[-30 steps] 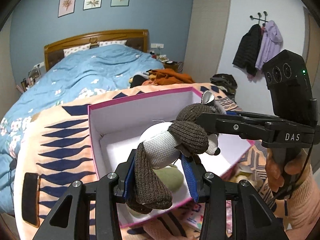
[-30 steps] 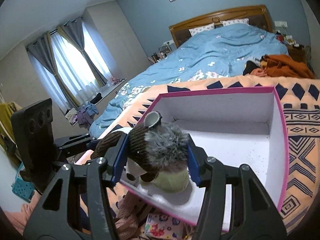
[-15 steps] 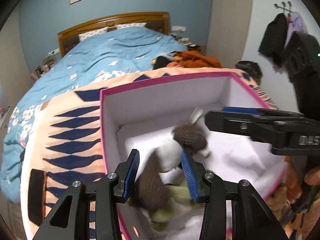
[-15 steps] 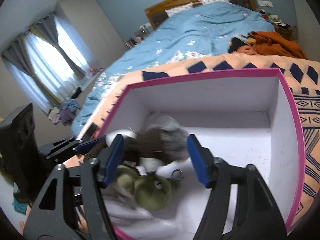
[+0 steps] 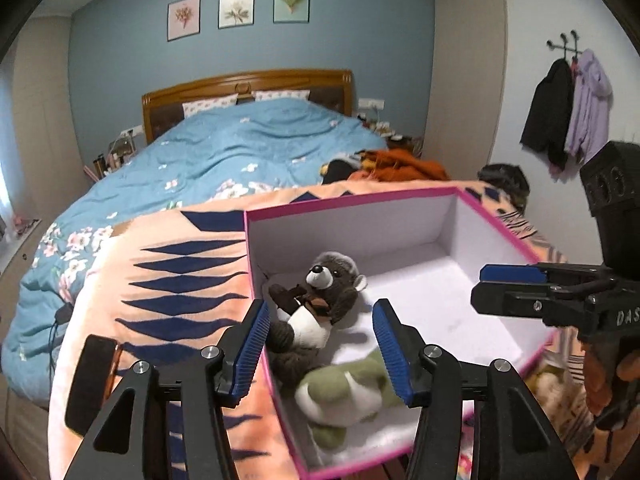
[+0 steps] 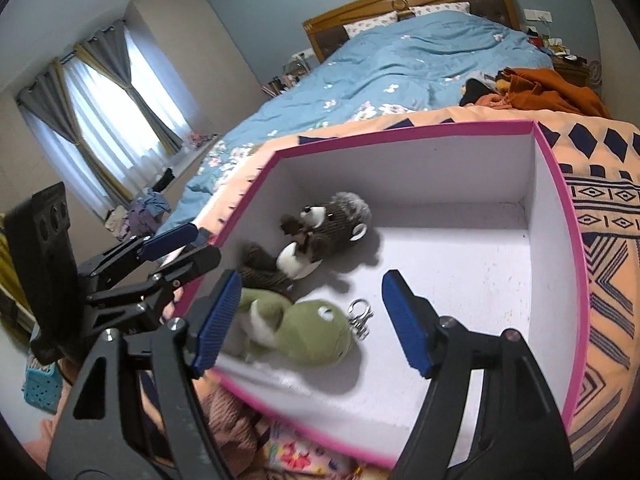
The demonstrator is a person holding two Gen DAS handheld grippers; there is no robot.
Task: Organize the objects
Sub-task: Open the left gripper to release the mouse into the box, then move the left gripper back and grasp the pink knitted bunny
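A pink-rimmed white box (image 5: 352,200) (image 6: 558,184) sits on the patterned blanket at the foot of the bed. Inside it, against the left wall, a brown plush bear (image 5: 316,304) (image 6: 320,236) lies on its back. A green plush toy (image 5: 344,392) (image 6: 304,330) with a metal key clasp (image 6: 360,316) lies nearer the front. My left gripper (image 5: 318,346) hovers above the box's near left corner; its jaws are opening and nothing is between the pads. My right gripper (image 6: 312,322) is open above the green toy, touching nothing.
An orange and navy patterned blanket (image 5: 168,280) covers the bed end, with a blue floral duvet (image 5: 224,152) behind it. A dark phone (image 5: 90,384) lies on the blanket left of the box. Clothes (image 6: 548,88) are piled at the bed's right side. Coats (image 5: 568,112) hang on the wall.
Both grippers held the brown bear over the box a second ago. They lowered it in and let go; the bear now lies in the box, and both grippers stand wider and drawn back.
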